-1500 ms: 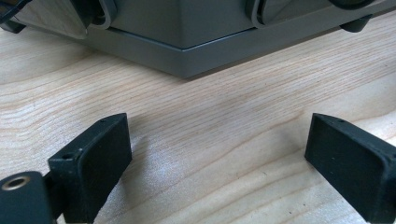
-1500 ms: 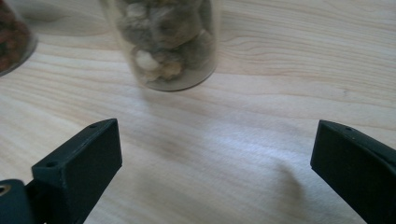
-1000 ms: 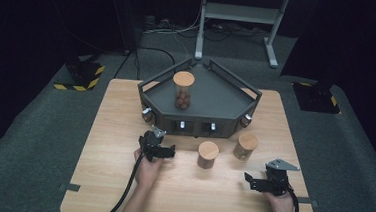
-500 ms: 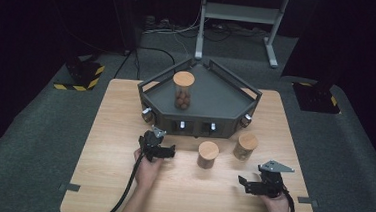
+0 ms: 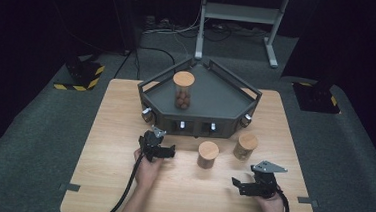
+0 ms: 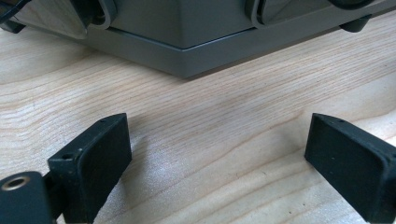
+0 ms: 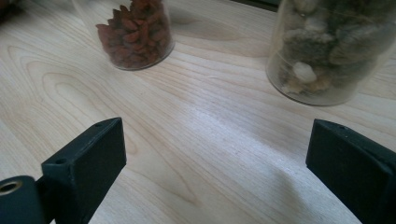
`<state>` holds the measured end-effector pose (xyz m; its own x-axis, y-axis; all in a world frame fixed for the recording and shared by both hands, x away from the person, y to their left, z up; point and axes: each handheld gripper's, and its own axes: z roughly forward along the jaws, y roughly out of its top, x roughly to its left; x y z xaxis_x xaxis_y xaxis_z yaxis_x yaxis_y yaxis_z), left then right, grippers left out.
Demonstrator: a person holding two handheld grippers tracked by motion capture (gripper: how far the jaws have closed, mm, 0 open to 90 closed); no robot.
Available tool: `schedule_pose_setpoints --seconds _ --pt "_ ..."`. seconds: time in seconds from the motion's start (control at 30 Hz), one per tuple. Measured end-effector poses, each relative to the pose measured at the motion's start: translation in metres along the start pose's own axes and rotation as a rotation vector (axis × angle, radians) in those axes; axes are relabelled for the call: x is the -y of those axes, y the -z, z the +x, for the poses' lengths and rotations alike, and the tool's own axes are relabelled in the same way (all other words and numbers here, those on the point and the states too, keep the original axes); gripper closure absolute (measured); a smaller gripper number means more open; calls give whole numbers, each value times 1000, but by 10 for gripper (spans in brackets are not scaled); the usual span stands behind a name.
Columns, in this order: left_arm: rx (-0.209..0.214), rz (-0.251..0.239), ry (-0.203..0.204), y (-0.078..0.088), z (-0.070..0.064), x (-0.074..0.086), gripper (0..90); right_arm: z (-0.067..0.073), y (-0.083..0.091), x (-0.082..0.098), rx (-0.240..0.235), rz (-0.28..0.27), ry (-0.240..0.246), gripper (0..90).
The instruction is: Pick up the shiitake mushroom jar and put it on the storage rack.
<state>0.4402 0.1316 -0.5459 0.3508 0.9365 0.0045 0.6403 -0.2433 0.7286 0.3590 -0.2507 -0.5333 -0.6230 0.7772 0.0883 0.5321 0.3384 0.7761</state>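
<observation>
Right gripper [image 5: 250,187] sits low over the desk [image 5: 100,180] near its front right corner, held from behind by the right hand [image 5: 269,204], forearm coming in from the bottom edge. Gripper lies about level, jaws aimed left and a bit forward toward the two jars. Jaws are spread wide w/ bare wood between them; they've just been closing a little, nothing in the gap.

In the right gripper view, the jar of red dried berries [image 7: 135,35] stands ahead on the left, and the jar of pale, greyish lumpy pieces [image 7: 329,51] ahead on the right, both upright on the desk, apart from the jaws. From the high view they show as two cork-lidded jars: the nearer one [image 5: 207,154] at desk centre, the other [image 5: 245,146] just to its right, near each other but not touching.

Left gripper [image 5: 167,152] rests left of centre, left hand [image 5: 146,166] wrapped round its rear, cable trailing down off the desk front. Its jaws are also spread, gripping nothing, pointing at the grey angular stand [image 6: 187,44] close ahead.

A third cork-lidded jar [image 5: 182,89] w/ dark brown round pieces stands upright on that stand's platform.
</observation>
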Motion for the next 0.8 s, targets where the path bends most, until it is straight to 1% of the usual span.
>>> schedule_pose_setpoints --seconds 0.2,0.4,0.8 --pt "0 0 0 0 0 0 71 6 -3 -3 -17 -9 8 51" --pt "0 0 0 0 0 0 71 11 -7 -5 -38 -4 19 59" --pt "1 0 0 0 0 0 71 22 -15 -10 -44 -5 45 72"
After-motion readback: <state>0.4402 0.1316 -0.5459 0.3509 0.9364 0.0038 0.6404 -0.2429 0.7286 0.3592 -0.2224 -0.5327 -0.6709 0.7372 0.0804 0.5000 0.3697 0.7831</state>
